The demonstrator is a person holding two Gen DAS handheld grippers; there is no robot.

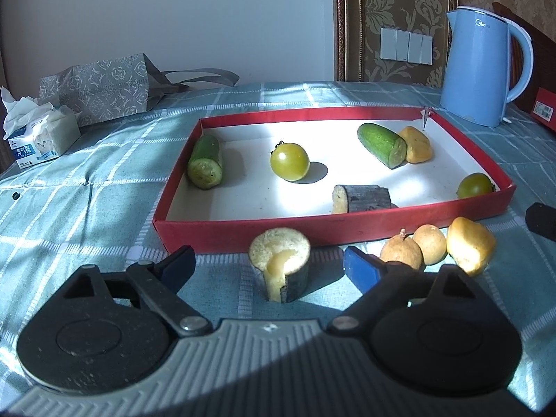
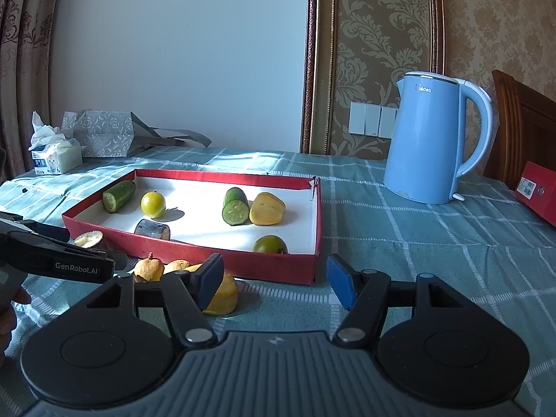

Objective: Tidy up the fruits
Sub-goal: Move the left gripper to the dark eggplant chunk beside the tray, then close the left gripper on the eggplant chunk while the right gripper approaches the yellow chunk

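Observation:
A red tray [image 1: 243,231] [image 2: 194,252] holds two cucumber pieces [image 1: 205,162] [image 1: 382,145], two green tomatoes [image 1: 289,161] [image 1: 475,185], a yellow fruit [image 1: 416,145] and a dark-skinned chunk [image 1: 361,198]. In front of the tray on the cloth stand a dark-skinned yellow chunk [image 1: 279,267] [image 2: 88,238], two brown round fruits [image 1: 401,253] [image 1: 430,244] and a yellow fruit [image 1: 471,245] [image 2: 224,295]. My left gripper [image 1: 267,266] is open around the chunk, not touching it. My right gripper [image 2: 274,283] is open and empty, its left finger beside the yellow fruit.
A blue kettle [image 1: 481,66] [image 2: 431,139] stands behind the tray at the right. A tissue pack [image 1: 41,135] and a patterned bag [image 1: 100,87] sit at the far left. A red box [image 2: 538,191] lies at the right edge. The table has a checked teal cloth [image 2: 417,243].

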